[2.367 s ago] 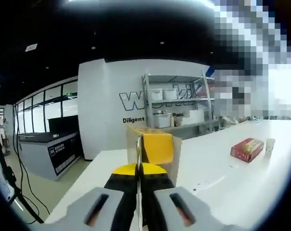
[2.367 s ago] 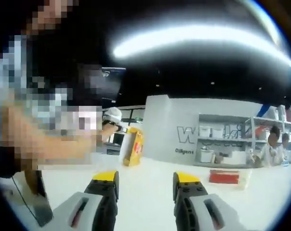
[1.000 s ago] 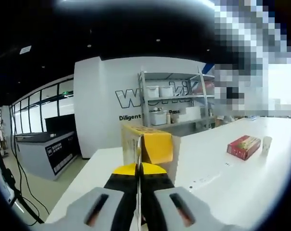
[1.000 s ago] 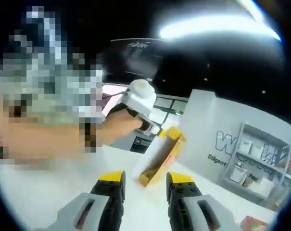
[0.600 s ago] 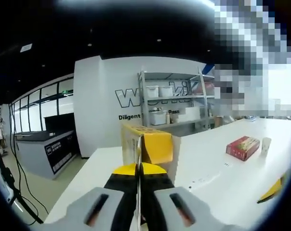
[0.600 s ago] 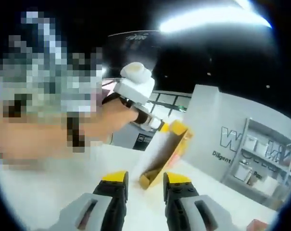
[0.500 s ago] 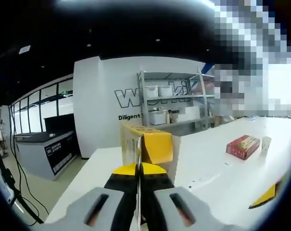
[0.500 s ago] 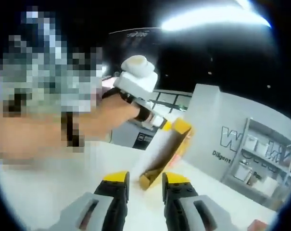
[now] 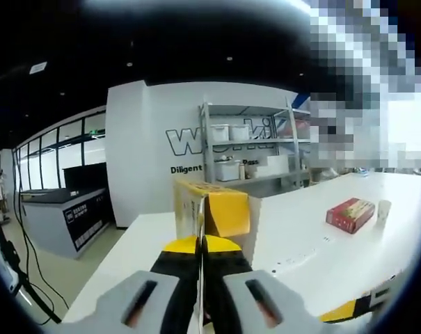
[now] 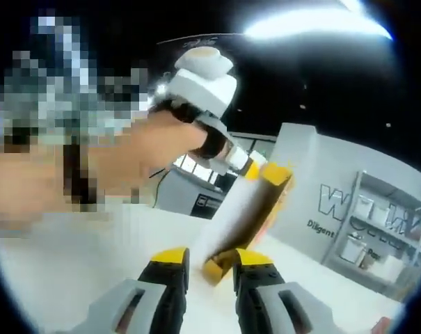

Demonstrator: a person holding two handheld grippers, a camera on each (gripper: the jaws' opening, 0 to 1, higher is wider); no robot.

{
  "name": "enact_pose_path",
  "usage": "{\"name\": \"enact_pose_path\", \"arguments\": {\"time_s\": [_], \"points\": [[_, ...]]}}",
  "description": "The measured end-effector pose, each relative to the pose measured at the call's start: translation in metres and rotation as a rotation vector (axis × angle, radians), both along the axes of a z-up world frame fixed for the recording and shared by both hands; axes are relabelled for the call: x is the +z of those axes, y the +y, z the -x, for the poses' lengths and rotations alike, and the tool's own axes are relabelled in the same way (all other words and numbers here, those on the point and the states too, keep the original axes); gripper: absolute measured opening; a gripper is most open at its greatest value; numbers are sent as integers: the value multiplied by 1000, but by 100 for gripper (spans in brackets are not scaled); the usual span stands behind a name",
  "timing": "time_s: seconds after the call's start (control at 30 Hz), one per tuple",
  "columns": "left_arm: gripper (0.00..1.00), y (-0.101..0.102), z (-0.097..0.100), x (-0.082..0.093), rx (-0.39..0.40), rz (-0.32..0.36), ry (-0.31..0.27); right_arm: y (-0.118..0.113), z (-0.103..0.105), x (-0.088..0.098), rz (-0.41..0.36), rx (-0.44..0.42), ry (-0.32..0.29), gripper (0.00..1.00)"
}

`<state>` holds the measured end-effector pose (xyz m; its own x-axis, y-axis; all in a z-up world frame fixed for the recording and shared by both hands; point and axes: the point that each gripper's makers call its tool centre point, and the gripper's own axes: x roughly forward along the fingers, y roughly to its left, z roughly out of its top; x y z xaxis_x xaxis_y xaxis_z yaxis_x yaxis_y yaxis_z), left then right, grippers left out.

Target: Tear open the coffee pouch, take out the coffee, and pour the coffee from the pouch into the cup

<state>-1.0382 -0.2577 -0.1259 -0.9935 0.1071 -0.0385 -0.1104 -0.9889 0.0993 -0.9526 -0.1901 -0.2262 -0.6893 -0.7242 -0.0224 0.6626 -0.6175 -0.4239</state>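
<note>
In the left gripper view my left gripper is shut on the yellow coffee pouch, which stands upright just above the jaws. A small white cup stands far right on the white table. My right gripper enters at the bottom right. In the right gripper view the pouch hangs tilted from the left gripper, held by a person's hand. Its lower end lies between the jaws of my right gripper, which is open with a narrow gap.
A red box lies on the table next to the cup. Metal shelving with white bins stands against the back wall. A dark counter is on the floor to the left.
My right gripper has come up to the pouch, whose lower end now sits between its jaws, and the jaw gap has narrowed. In the left gripper view the right gripper has come further in at the bottom right.
</note>
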Motion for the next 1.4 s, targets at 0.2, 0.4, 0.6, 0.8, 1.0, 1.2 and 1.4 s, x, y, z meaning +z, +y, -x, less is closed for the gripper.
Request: {"name": "enact_pose_path", "arguments": {"time_s": [0.2,0.4,0.6,0.8,1.0,1.2,1.4], "points": [[3,0,0,0,3,5,-2,-13,22,-4,87,-30,-9,26],[3,-2,2,-1,3,2,-2,-24,31,-7,97,-41,-11,25],[3,-4,8,0,5,1,-3,-33,35,-19,73,-31,-19,23],[3,-9,13,2,12,-4,-9,-33,49,-25,91,-59,-51,23],[3,-12,12,2,16,-8,-11,-41,57,-23,118,-68,-54,23],[4,-17,18,3,18,-12,-13,-43,72,-26,144,-88,-88,22],[4,-23,19,2,28,-24,-14,-48,81,-37,111,-106,-109,21]]}}
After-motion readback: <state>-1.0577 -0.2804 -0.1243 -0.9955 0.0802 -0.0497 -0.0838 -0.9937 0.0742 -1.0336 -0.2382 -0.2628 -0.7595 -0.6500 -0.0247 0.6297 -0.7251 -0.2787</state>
